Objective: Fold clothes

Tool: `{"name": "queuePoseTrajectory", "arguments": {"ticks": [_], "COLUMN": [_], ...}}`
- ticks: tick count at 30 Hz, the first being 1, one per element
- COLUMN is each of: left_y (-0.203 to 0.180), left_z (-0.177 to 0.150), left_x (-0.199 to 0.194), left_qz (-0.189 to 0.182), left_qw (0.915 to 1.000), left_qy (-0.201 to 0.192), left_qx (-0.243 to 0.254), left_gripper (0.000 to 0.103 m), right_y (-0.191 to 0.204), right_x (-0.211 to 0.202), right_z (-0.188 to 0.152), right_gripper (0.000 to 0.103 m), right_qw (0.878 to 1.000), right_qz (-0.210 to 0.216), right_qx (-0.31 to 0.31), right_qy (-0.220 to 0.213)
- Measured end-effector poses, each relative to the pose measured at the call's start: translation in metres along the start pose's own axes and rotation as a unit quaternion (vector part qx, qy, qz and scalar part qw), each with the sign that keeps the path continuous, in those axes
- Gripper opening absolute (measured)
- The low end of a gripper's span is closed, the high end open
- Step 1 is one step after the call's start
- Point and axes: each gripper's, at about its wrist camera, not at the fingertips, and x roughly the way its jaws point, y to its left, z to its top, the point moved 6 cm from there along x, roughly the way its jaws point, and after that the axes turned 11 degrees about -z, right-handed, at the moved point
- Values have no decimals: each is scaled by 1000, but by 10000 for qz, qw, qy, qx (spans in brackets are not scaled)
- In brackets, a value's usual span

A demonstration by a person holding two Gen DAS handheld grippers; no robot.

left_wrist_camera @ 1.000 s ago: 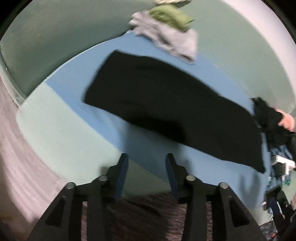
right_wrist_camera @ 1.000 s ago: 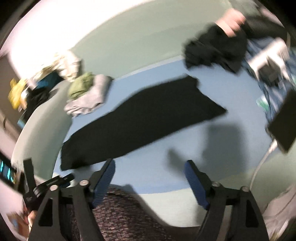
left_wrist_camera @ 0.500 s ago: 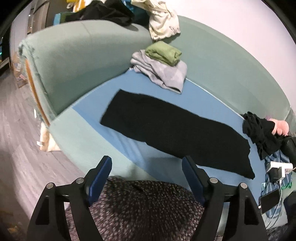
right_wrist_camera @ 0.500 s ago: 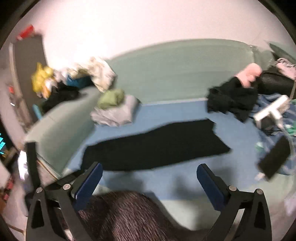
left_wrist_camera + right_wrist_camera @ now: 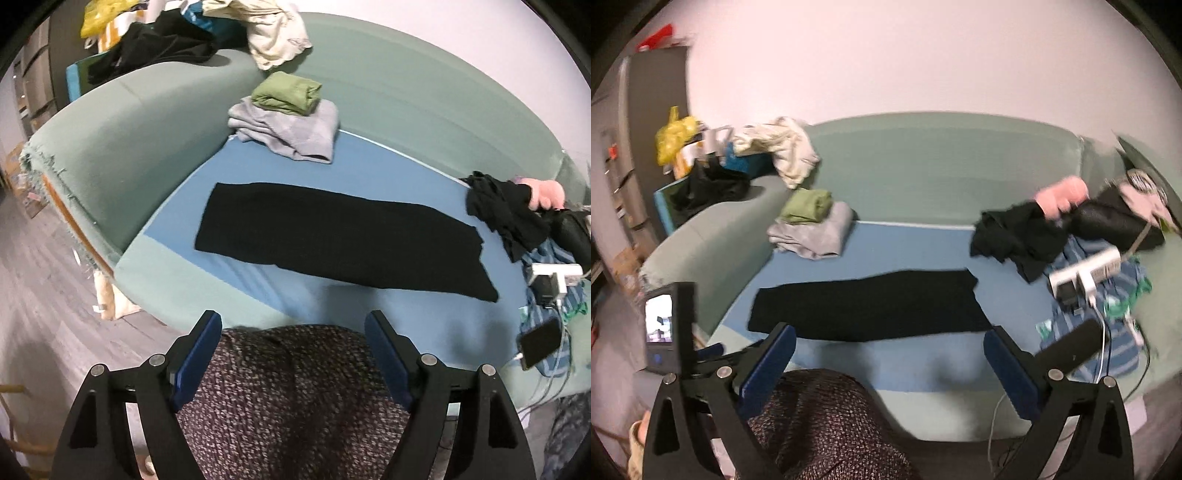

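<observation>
Both hand-held grippers (image 5: 293, 321) (image 5: 888, 343) — agape, empty

On the sofa (image 5: 155, 122) there is one flat black cloth (image 5: 343, 243), one green folded garment (image 5: 286, 92), one grey folded garment (image 5: 291, 133), one crumpled black garment (image 5: 506, 214), one white power strip (image 5: 1086, 269) and one phone (image 5: 541, 341). Two tongs are seen, the left tongs (image 5: 293, 350) and the right tongs (image 5: 890, 365).

Both grippers pull up and back from the black garment (image 5: 343, 242), their views widening across the sofa (image 5: 122, 147); the left gripper (image 5: 293, 332) and right gripper (image 5: 888, 345) have just been opening, nothing between the jaws.
</observation>
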Motion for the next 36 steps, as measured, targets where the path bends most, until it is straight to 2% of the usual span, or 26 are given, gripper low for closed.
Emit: {"name": "queuePoseTrajectory", "arguments": {"ticks": [2,5,8,11,15,17,19,22,26,29,31,34,36], "left_y": [-3,-6,-2,14,57,75,89,95,93,91,87,71,52], "left_z": [4,9,10,6,4,1,-3,-6,-5,-5,-5,-4,2], "left_x": [-8,-14,-11,4,22,31,39,48,57,65,72,88,100], "left_qz": [-129,4,103,-7,454,655,769,747,775,815,828,706,584], "left_qw": [9999,9998,9997,9998,9974,9945,9914,9894,9885,9877,9875,9891,9926], "left_qy": [-47,-62,-49,195,425,544,683,854,960,982,988,1042,948], "left_qx": [-1,163,222,85,-377,-617,-813,-912,-869,-901,-910,-765,-483], "left_gripper": [80,80,80,80,80,80,80,80,80,80,80,80,80], "right_y": [-1,-3,-6,-19,-40,-52,-70,-90,-110,-123,-128,-126,-126], "right_x": [0,3,28,69,131,152,172,197,243,273,286,298,307], "right_z": [5,12,8,-8,-47,-61,-75,-93,-114,-120,-124,-124,-129], "right_gripper": [103,103,103,103,103,103,103,103,103,103,103,103,103], "right_qw": [9999,9997,9994,9973,9890,9866,9839,9725,9397,9240,9198,9210,9119], "right_qz": [25,58,188,386,268,110,-83,58,718,726,536,569,635], "right_qx": [-105,-233,-109,365,744,862,1180,1882,2763,3061,3141,3143,3338], "right_qy": [19,69,278,505,1248,1380,1339,1369,1882,2174,2288,2231,2302]}}
